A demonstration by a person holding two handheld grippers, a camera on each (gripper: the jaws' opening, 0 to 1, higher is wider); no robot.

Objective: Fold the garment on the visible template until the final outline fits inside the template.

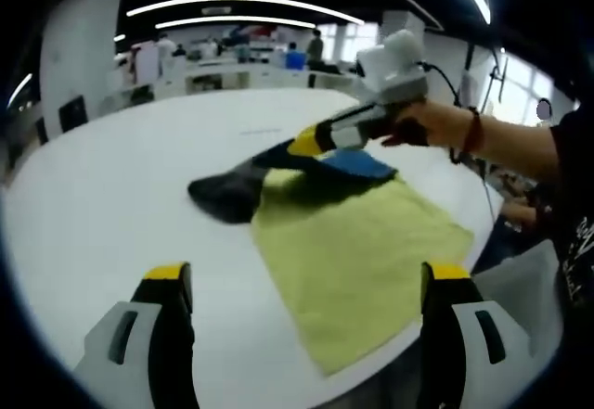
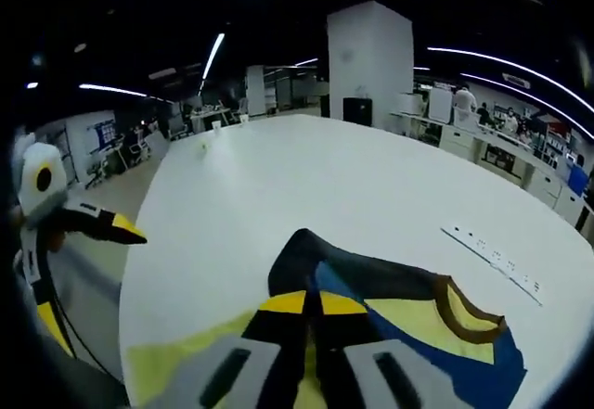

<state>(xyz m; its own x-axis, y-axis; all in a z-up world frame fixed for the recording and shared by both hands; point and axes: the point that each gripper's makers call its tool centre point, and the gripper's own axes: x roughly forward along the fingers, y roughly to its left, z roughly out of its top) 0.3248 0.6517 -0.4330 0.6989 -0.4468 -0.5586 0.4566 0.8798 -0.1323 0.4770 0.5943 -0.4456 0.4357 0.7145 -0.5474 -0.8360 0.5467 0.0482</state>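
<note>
A dark garment (image 1: 232,194) with blue and yellow panels lies bunched on the far edge of a yellow-green template cloth (image 1: 362,251), on a white table (image 1: 139,177). My right gripper (image 1: 304,142), held by a hand, comes in from the right and is shut on the garment's upper edge. In the right gripper view its jaws (image 2: 311,303) are closed on the dark fabric of the garment (image 2: 390,284), whose brown collar lies to the right. My left gripper (image 1: 306,284) hangs open above the table's near edge, short of the cloth, and holds nothing.
A white power strip (image 2: 492,261) lies on the table beyond the garment. The template cloth's near corner (image 1: 329,363) reaches the table edge. The person's arm (image 1: 510,140) stretches in from the right. Desks and people stand far behind.
</note>
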